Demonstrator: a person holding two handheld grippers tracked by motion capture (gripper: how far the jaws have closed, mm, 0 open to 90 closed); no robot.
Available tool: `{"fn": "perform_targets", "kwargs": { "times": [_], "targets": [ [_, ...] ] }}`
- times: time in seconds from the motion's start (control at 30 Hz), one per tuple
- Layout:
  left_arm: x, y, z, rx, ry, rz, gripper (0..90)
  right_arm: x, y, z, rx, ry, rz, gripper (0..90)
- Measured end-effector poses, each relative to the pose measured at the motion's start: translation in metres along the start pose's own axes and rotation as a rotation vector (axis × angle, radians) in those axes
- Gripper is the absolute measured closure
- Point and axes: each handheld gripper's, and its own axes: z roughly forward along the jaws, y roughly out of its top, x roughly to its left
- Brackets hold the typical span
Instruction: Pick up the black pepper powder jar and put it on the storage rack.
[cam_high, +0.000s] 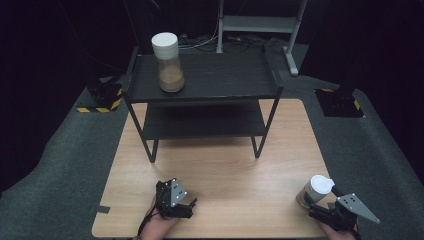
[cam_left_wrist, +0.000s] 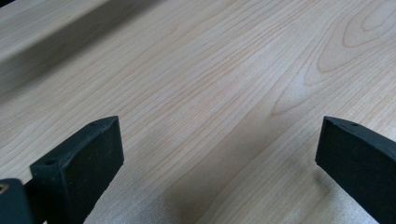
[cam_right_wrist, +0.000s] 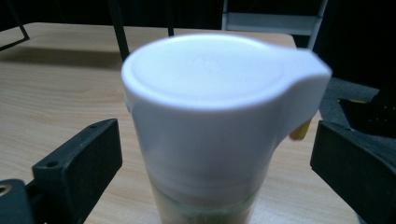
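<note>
At the table's front right corner stands a clear jar (cam_high: 316, 191) with a white flip lid and brownish contents. My right gripper (cam_high: 320, 202) is at it. In the right gripper view the jar (cam_right_wrist: 210, 121) sits upright between the two black jaws of that gripper (cam_right_wrist: 217, 158); a gap shows on each side, so the jaws stand open around it. My left gripper (cam_high: 175, 199) rests low over the table's front left part. Its jaws are wide open in the left gripper view (cam_left_wrist: 219, 154), with bare wood between them.
A black two-tier rack (cam_high: 225, 80) stands at the far half of the wooden table (cam_high: 225, 170). A second white-lidded jar (cam_high: 168, 62) with brown powder is on the rack's top tier at the left. Grey carpet surrounds the table, and a metal stand is behind.
</note>
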Motion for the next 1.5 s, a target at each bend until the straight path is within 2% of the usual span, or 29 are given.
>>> {"fn": "perform_targets", "kwargs": {
  "times": [0.13,0.27,0.47,0.63,0.9,1.2,1.5],
  "targets": [
    [-0.001,0.0,0.0,0.002,0.003,0.004,1.3,-0.002,-0.002,0.001,0.003,0.009,0.015,7.6],
    [-0.001,0.001,0.0,0.003,0.003,0.005,1.3,-0.006,-0.002,0.002,0.016,0.031,0.035,17.2],
    [-0.001,0.001,0.0,0.004,0.002,0.003,1.3,-0.006,-0.004,0.002,0.002,0.043,0.038,23.4],
    [-0.001,0.001,0.0,0.005,0.001,0.003,1.3,-0.002,-0.006,0.004,-0.013,0.023,0.06,26.3],
    [-0.001,0.001,0.0,0.005,0.002,0.005,1.3,-0.002,-0.012,0.006,-0.036,0.025,0.06,27.1],
    [0.0,0.001,0.0,0.005,0.0,0.002,1.3,-0.001,-0.015,0.008,-0.055,0.025,0.045,28.4],
    [-0.001,0.001,0.001,0.006,0.0,0.005,1.2,0.001,-0.016,0.004,-0.104,0.019,0.037,28.9]
  ]
}}
